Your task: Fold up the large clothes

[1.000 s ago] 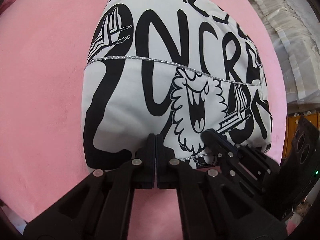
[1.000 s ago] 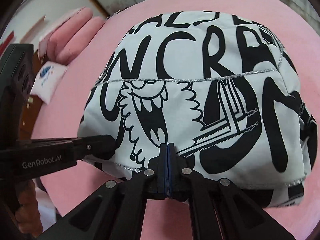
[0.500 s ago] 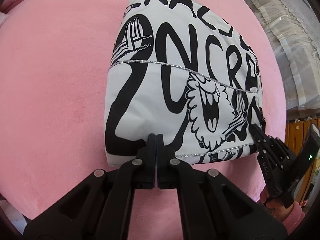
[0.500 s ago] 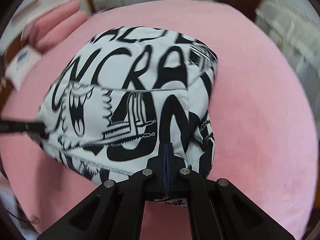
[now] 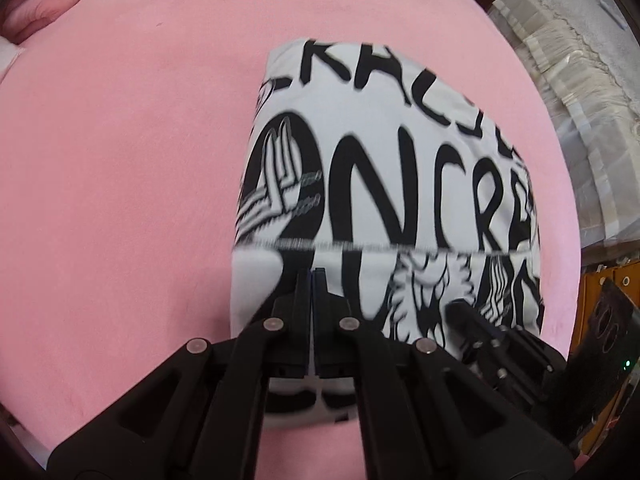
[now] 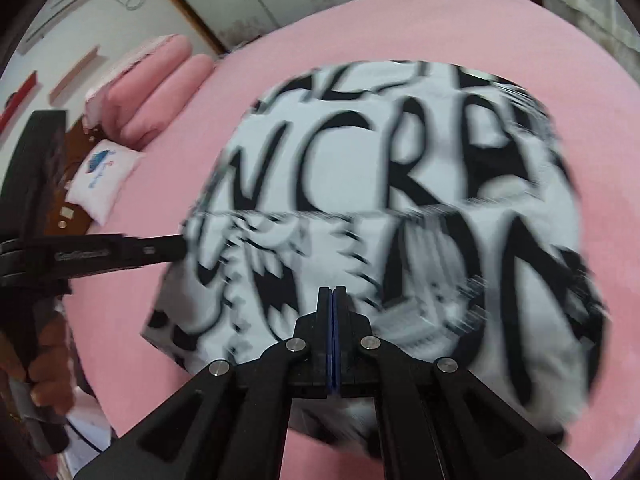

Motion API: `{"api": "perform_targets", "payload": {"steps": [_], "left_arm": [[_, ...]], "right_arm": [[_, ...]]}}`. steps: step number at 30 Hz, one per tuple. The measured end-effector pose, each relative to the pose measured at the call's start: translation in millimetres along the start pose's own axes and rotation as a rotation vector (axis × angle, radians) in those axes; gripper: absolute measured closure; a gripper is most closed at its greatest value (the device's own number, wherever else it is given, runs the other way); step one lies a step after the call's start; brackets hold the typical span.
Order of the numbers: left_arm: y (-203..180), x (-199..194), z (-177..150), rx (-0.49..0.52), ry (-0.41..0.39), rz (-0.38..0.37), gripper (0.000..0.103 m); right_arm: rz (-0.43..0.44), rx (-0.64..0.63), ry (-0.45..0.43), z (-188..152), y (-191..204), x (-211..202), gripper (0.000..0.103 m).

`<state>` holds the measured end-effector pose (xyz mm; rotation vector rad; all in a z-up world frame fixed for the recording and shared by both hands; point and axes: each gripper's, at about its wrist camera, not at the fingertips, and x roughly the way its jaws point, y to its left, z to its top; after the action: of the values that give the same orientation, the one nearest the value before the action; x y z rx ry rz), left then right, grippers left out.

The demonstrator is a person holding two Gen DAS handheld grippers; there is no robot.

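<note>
A white garment with bold black lettering and cartoon prints (image 5: 400,184) lies folded into a compact block on the pink bed; it also shows, blurred by motion, in the right wrist view (image 6: 400,208). My left gripper (image 5: 312,276) is shut, its tips over the garment's near left part. My right gripper (image 6: 332,292) is shut, its tips over the garment's near edge. Whether either pinches cloth I cannot tell. The right gripper (image 5: 500,344) reaches in at the garment's near right corner. The left gripper (image 6: 120,248) reaches in from the left.
The pink bed cover (image 5: 120,160) surrounds the garment. Pink pillows (image 6: 156,88) and a small white cushion (image 6: 104,176) lie at the head of the bed. Folded white bedding in a clear bag (image 5: 580,100) sits off the bed's right side.
Both grippers have moved forward over the garment's near edge. The garment now looks shorter from front to back, with the silver seam nearer its near edge. Both views are motion-blurred.
</note>
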<state>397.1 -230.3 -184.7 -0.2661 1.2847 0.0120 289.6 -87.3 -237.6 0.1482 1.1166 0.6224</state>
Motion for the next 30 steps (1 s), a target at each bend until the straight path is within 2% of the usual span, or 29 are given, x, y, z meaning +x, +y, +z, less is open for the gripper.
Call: {"api": "perform_targets", "payload": {"steps": [4,9,13,18,25,28,30], "left_arm": [[-6,7,19,0.023,-0.052,-0.014,0.103],[-12,33,55,0.03,-0.073,-0.035,0.103],[-18,58,81,0.027,-0.103,-0.047,0.103],[-20,83,102,-0.007,-0.125,-0.07,0.103],[-18,99,128,-0.047,-0.116,-0.108,0.103],[-16,104,146,-0.071,-0.112,-0.122,0.103],[-14,101,152,-0.058,-0.109,-0.113,0.103]], "right_arm": [[0.03,-0.025,-0.053,29,10,22,0.103],[0.021,0.03,-0.083,70,4,55,0.103],[0.01,0.054,-0.081,95,-7,77,0.103],[0.041,0.126,-0.075,125,-27,99,0.103],[-0.108,0.164,-0.113,160,-54,103,0.103],[-0.174,0.215,-0.12,162,-79,91,0.103],[-0.174,0.253,-0.132,159,-97,78,0.103]]}}
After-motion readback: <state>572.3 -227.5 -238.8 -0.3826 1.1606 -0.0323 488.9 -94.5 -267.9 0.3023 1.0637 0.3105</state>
